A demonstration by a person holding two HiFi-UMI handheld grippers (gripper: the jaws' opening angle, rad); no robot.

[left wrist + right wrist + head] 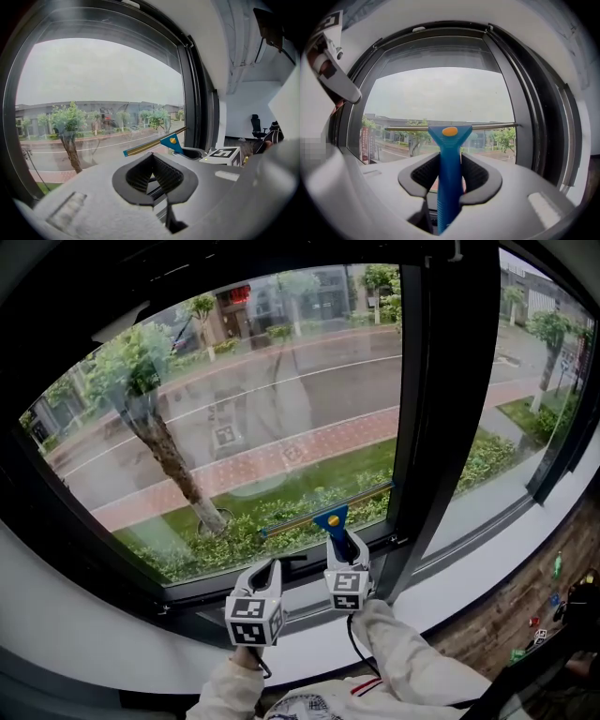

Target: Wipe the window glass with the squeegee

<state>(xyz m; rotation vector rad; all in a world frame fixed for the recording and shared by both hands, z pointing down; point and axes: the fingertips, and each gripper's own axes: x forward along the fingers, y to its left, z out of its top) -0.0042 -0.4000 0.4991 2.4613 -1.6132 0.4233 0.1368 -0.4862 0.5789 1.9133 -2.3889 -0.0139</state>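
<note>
Right claw (344,549), seen from the head view: clamped on the blue handle of the squeegee (330,518), blade straight ahead of the jaws and crosswise to them, low on the window glass (262,418), just above the bottom frame (309,563). Left claw (265,570) just beside it on the left and slightly behind, aimed at the same pane, short of the blade. Dark upright post (441,381) just right of the blade's far end. Next, from the left gripper view: left claw (152,177) with jaws drawn together and nothing between them, only frame visible through the hollow of the pads; squeegee (161,142) ahead and to the right, blade slanting up toward the post. Last, from the right gripper view: right claw (451,180) closed down to the handle's width, pads pressing both sides of it; handle running straight out along the jaws, blade set across its end like the bar of a T, level, long axis left to right, nearly reaching the post (525,117) on the right. Rubber edge on the glass or just off it: impossible to tell. Probably a stroke for the right claw alone, already holding the tool and squared to the pane; best drawn across the blade's long axis, not along it, with the empty left claw kept clear.
</note>
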